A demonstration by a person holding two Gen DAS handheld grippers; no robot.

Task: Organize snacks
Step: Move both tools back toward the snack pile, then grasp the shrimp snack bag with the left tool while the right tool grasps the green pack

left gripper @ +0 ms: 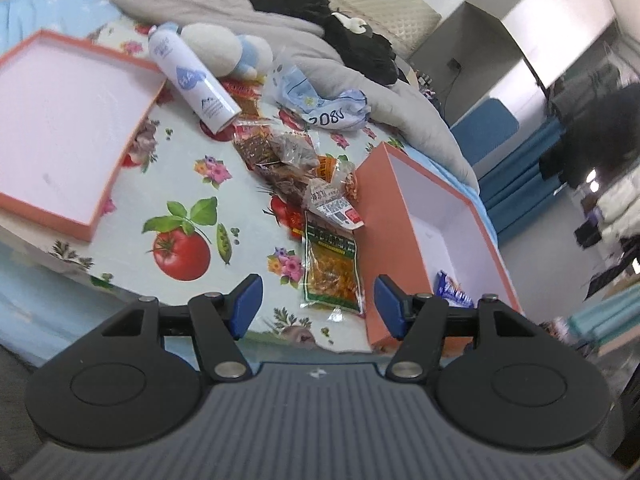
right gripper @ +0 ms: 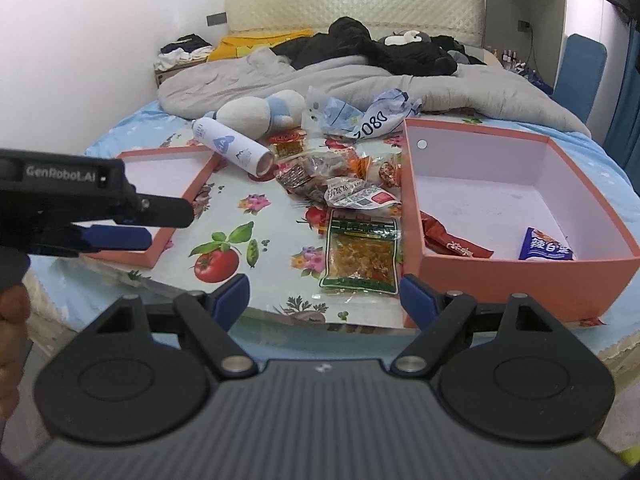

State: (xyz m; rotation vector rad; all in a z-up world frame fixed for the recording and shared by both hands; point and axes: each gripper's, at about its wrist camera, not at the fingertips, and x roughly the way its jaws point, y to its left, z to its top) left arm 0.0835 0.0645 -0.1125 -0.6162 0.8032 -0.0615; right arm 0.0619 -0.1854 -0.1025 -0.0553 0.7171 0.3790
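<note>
The green snack packet (right gripper: 362, 258) lies clear; the red packet (right gripper: 452, 240) is half hidden by the box wall (right gripper: 520, 276).

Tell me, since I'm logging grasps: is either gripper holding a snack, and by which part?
Nothing is held. The left gripper and the right gripper both have open, empty jaws above the green snack packet.

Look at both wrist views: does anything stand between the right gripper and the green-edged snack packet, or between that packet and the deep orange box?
Nothing visible does. The right gripper has open, empty jaws with the green-edged snack packet lying flat just ahead on bare cloth. The deep orange box sits directly beside the packet; only its own near wall must be cleared.
</note>
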